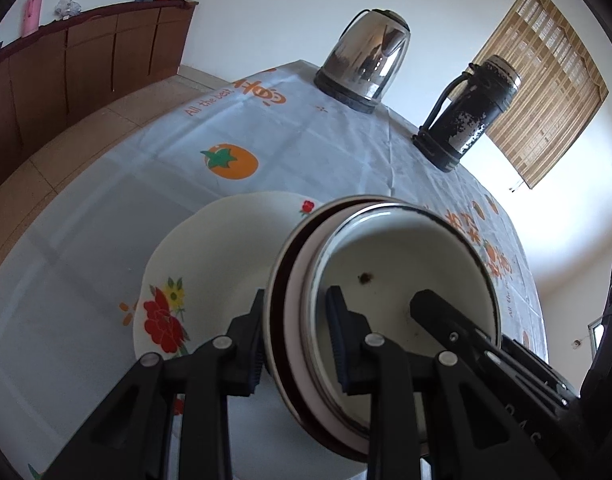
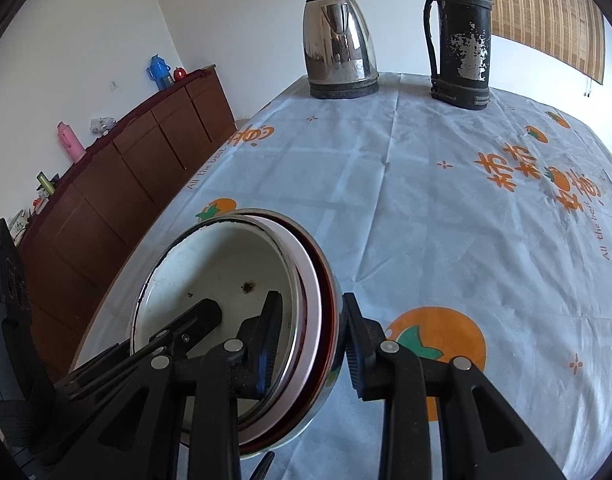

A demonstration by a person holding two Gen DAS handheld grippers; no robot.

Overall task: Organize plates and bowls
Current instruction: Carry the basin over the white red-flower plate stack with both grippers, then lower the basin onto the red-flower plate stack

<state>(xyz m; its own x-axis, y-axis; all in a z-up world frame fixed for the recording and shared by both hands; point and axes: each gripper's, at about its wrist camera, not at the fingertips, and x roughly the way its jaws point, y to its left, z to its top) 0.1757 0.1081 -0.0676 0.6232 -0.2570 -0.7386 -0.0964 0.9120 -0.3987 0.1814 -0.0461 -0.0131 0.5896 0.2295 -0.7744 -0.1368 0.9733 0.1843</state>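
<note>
A stack of nested bowls (image 1: 402, 280), a white enamel bowl inside a pink one inside a metal one, is held tilted above a white plate with red flowers (image 1: 209, 272) on the table. My left gripper (image 1: 297, 336) is shut on the stack's left rim, one finger inside, one outside. My right gripper (image 2: 310, 340) is shut on the opposite rim of the same stack (image 2: 225, 276). The right gripper's finger (image 1: 438, 312) shows inside the bowl in the left wrist view, and the left gripper's finger (image 2: 193, 320) in the right wrist view.
A steel electric kettle (image 1: 366, 60) (image 2: 338, 48) and a worn black thermos (image 1: 466, 112) (image 2: 462, 36) stand at the table's far end. The tablecloth (image 2: 426, 200) is pale blue with orange fruit prints. A brown sideboard (image 2: 125, 176) runs along the left wall.
</note>
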